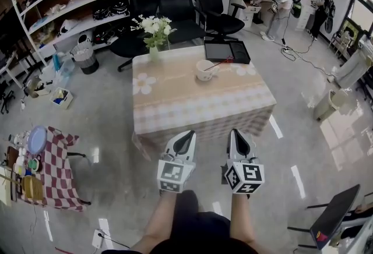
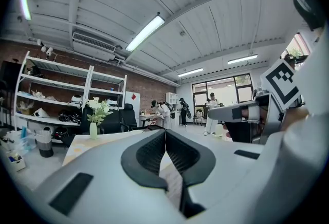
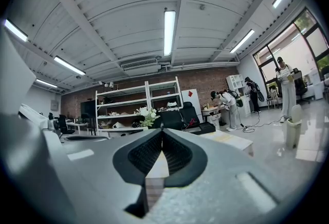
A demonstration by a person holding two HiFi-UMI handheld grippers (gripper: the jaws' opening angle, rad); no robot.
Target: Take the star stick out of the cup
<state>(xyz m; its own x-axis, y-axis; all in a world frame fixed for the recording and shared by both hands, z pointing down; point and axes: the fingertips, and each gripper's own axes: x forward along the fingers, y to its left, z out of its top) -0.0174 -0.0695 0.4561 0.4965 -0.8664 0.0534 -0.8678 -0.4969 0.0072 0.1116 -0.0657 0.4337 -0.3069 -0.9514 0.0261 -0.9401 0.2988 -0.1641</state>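
Shelves and black office chairs ring a table (image 1: pixel 192 101) with a checked cloth, where the white cup (image 1: pixel 204 70) stands toward the far side beside a black tray (image 1: pixel 226 52), the star stick (image 1: pixel 220 63) leaning out over its rim to the right. Left gripper (image 1: pixel 185 136) and right gripper (image 1: pixel 236 135) are held level, side by side at the table's near edge, each with jaws closed tip to tip on nothing, probably a resting carry before the reach. Cup and stick lie well ahead, across most of the tabletop, roughly between the two grippers' lines.
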